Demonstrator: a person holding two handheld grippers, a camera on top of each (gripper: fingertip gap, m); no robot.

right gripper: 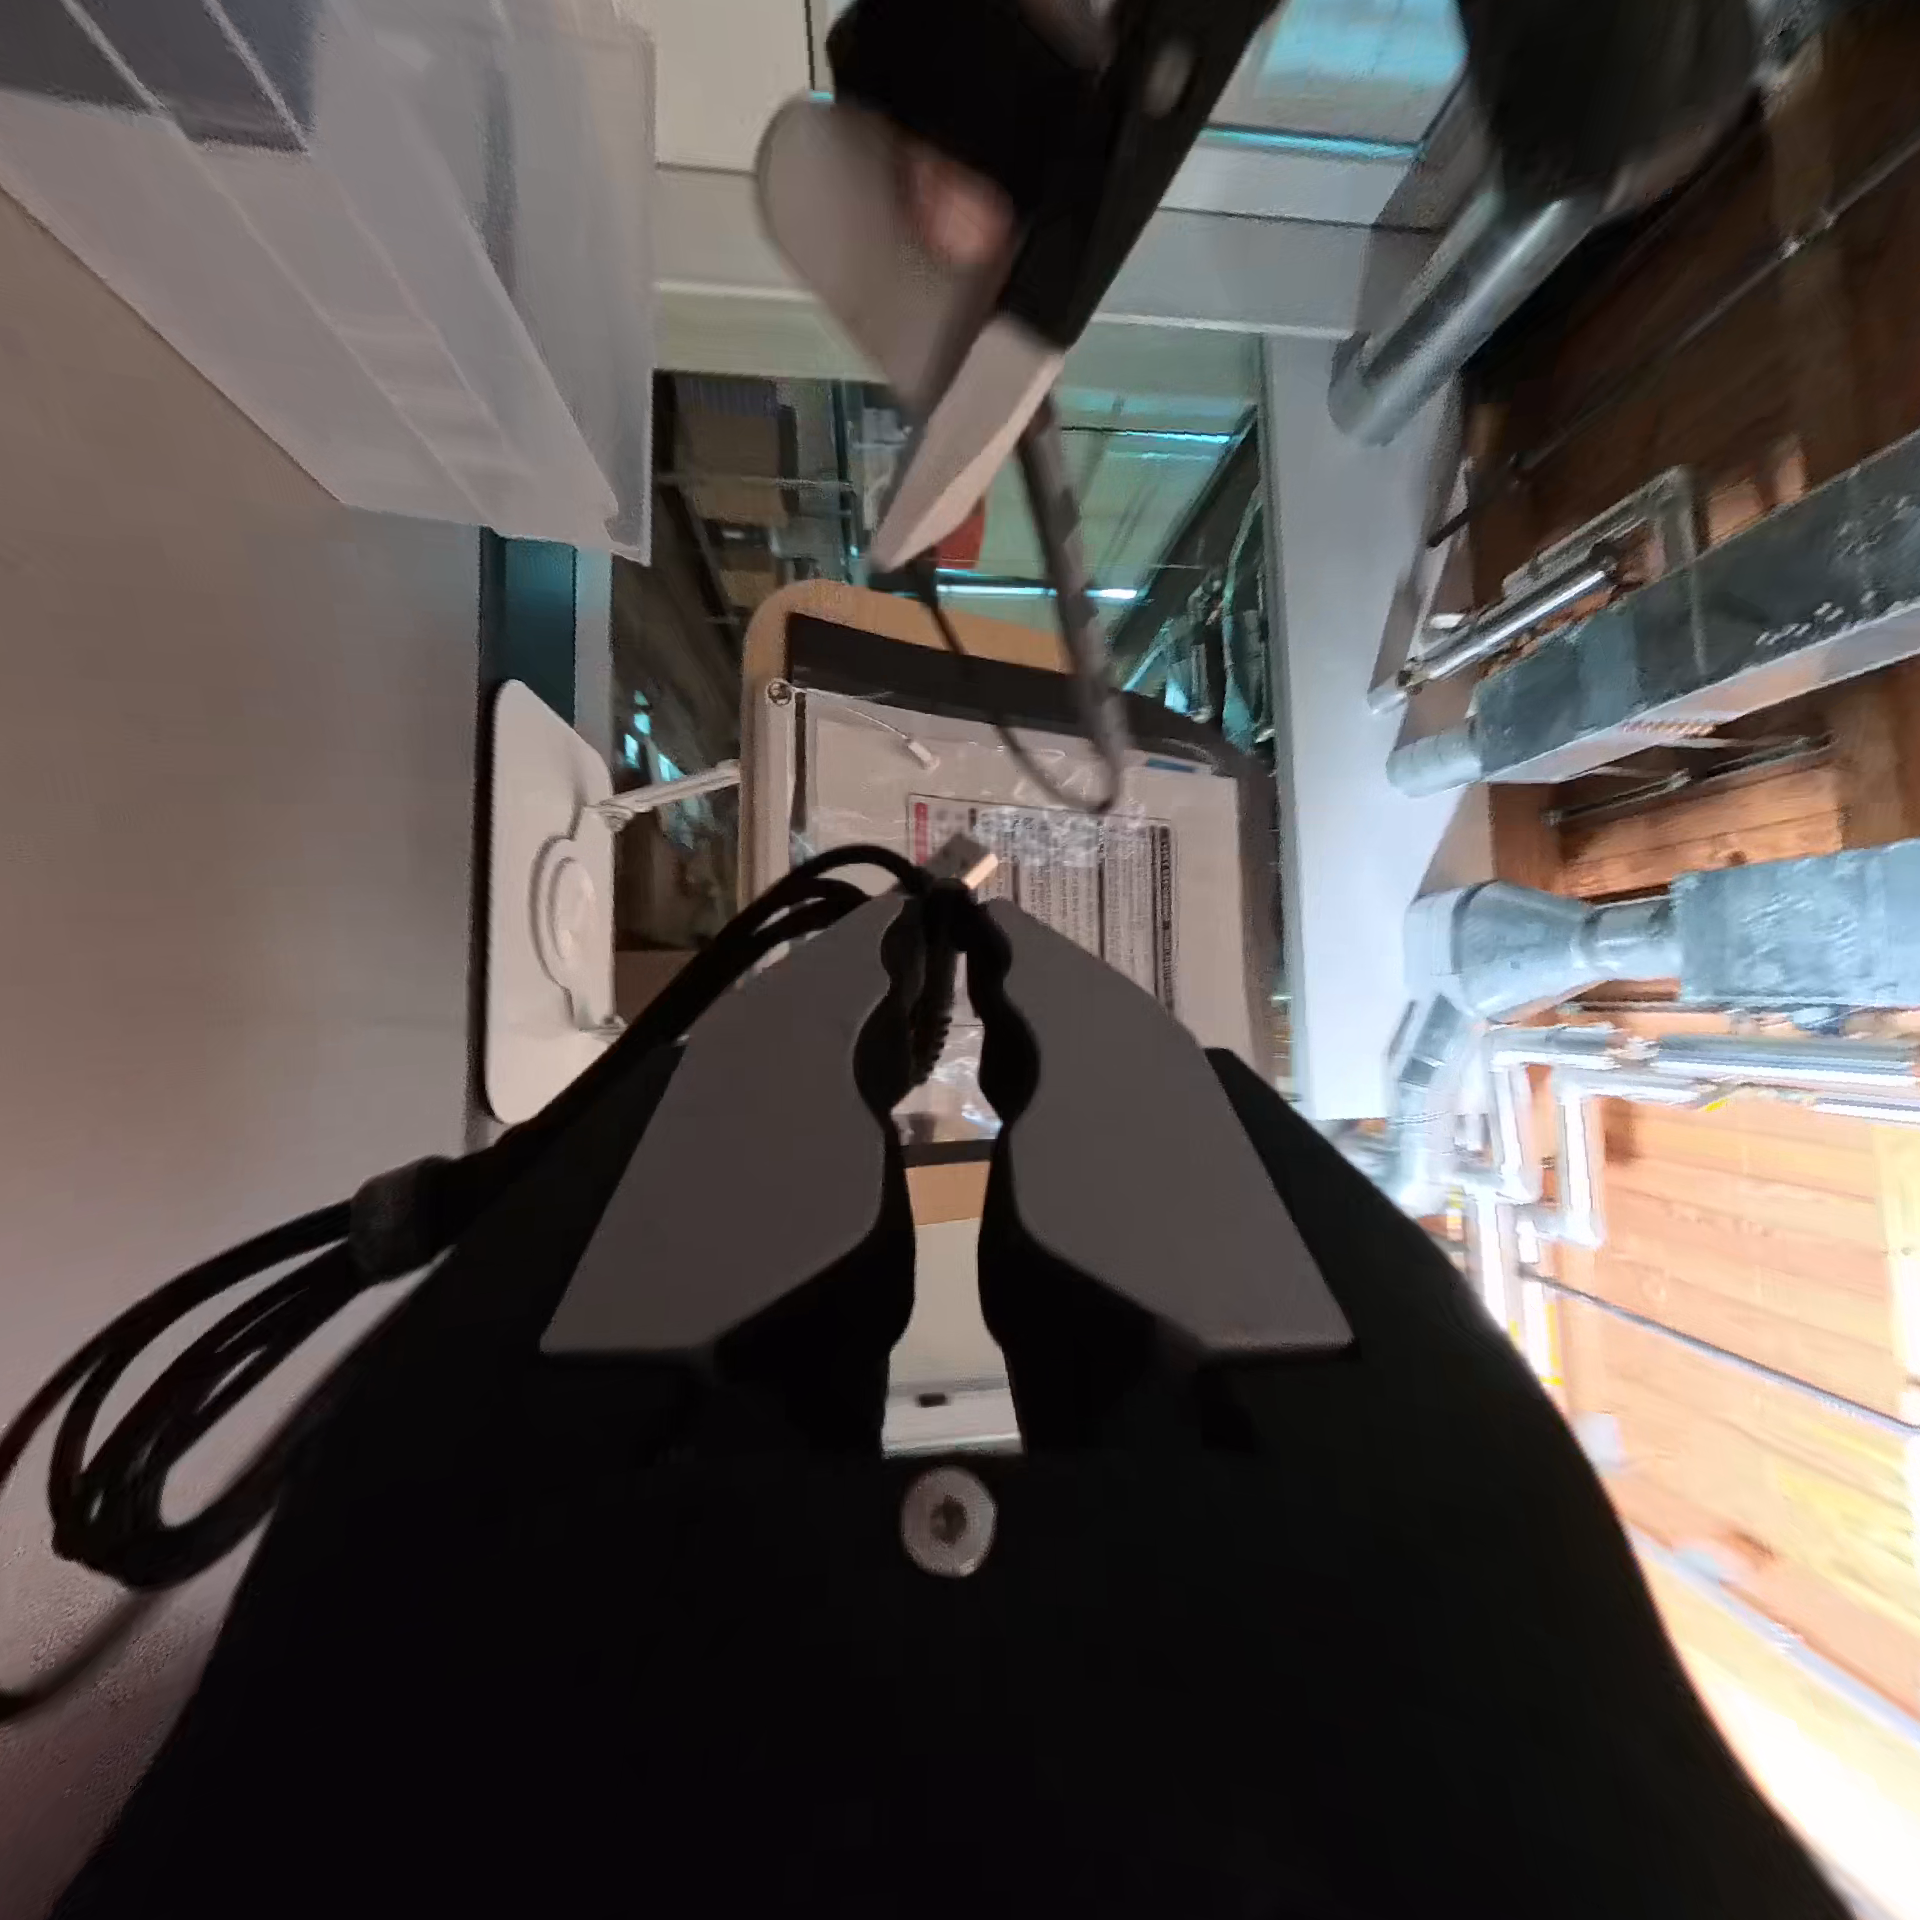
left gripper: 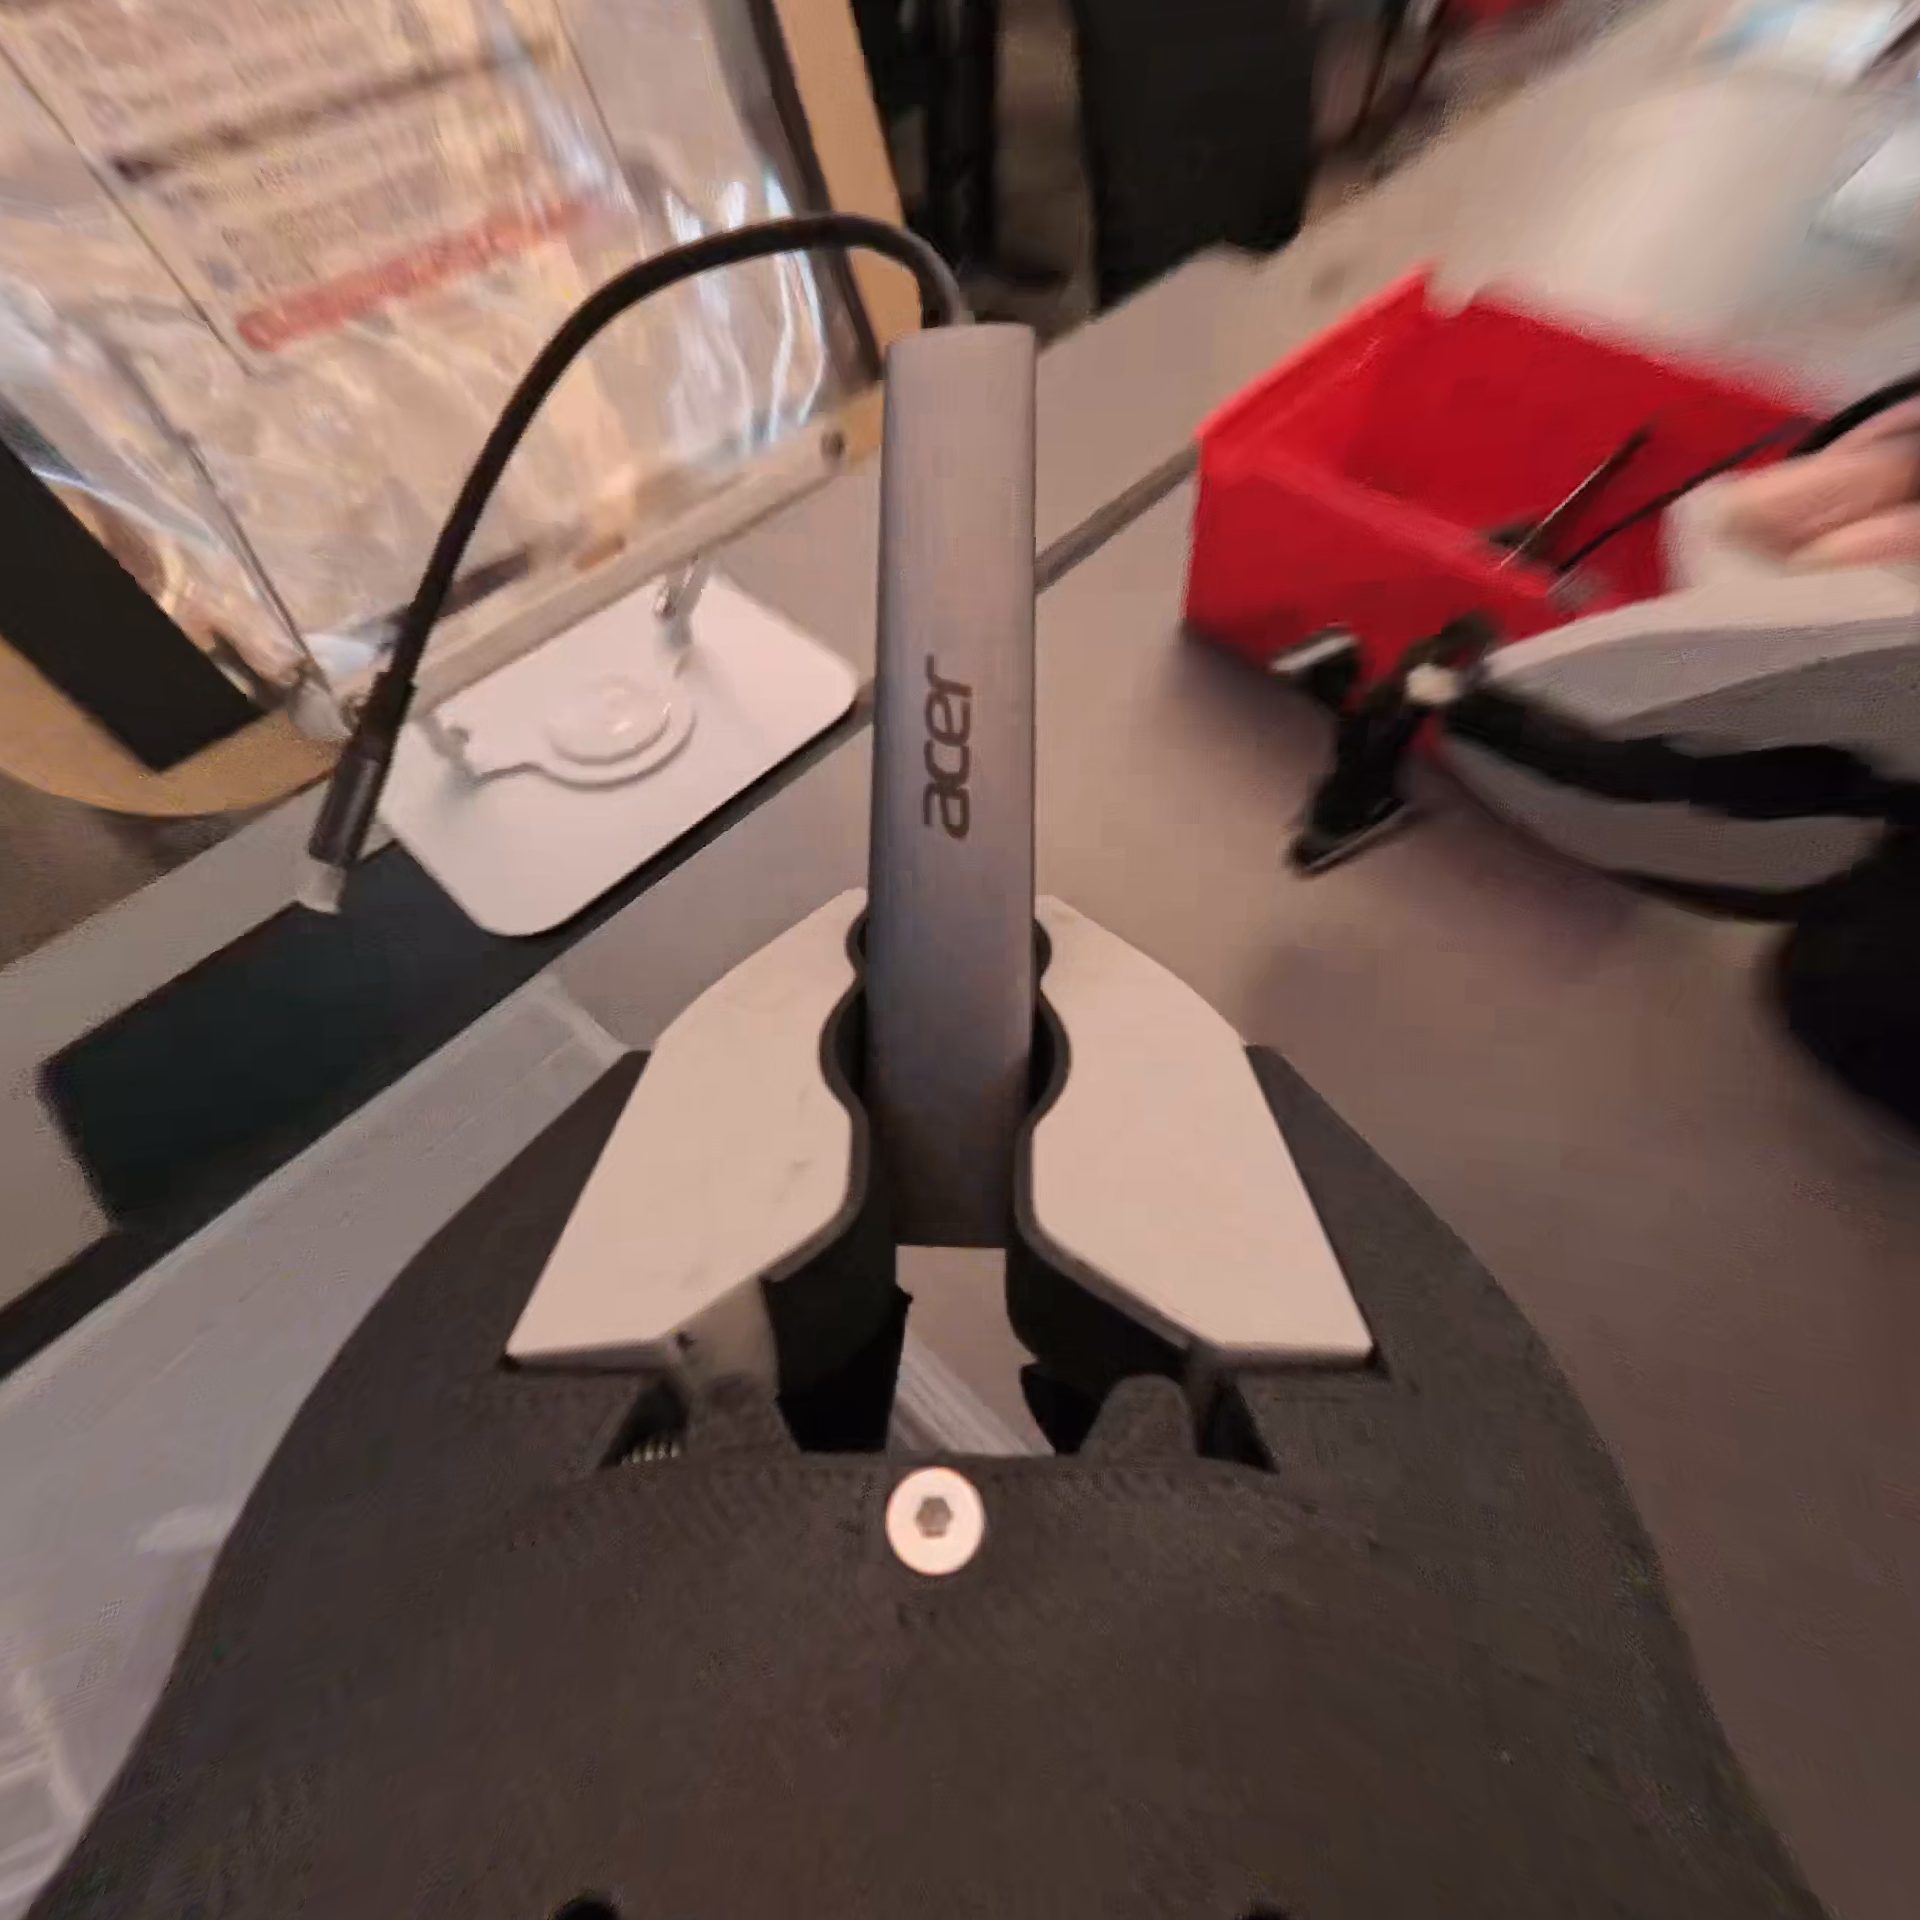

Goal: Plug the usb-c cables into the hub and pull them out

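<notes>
My left gripper (left gripper: 951, 925) is shut on a slim grey hub (left gripper: 956, 582), which sticks out forward between the fingers above the grey table (left gripper: 1351, 1143). The hub's own black cable (left gripper: 499, 436) loops left from its far end and hangs down to a plug (left gripper: 343, 790). My right gripper (right gripper: 945, 914) is shut on a black usb-c cable (right gripper: 925, 997) just behind its metal plug (right gripper: 971, 862). The rest of the cable hangs in coils (right gripper: 156, 1403). In the right wrist view the left gripper (right gripper: 914, 520) and hub (right gripper: 1081, 665) are ahead. The right gripper (left gripper: 1351, 727) shows blurred.
A red bin (left gripper: 1455, 468) stands on the table behind the right gripper. A clear sign holder (left gripper: 364, 312) on a white base (left gripper: 623, 748) stands at the table's far left edge. A translucent plastic box (right gripper: 364, 260) sits on the table. Tip to tip, the grippers are about 10 centimeters apart.
</notes>
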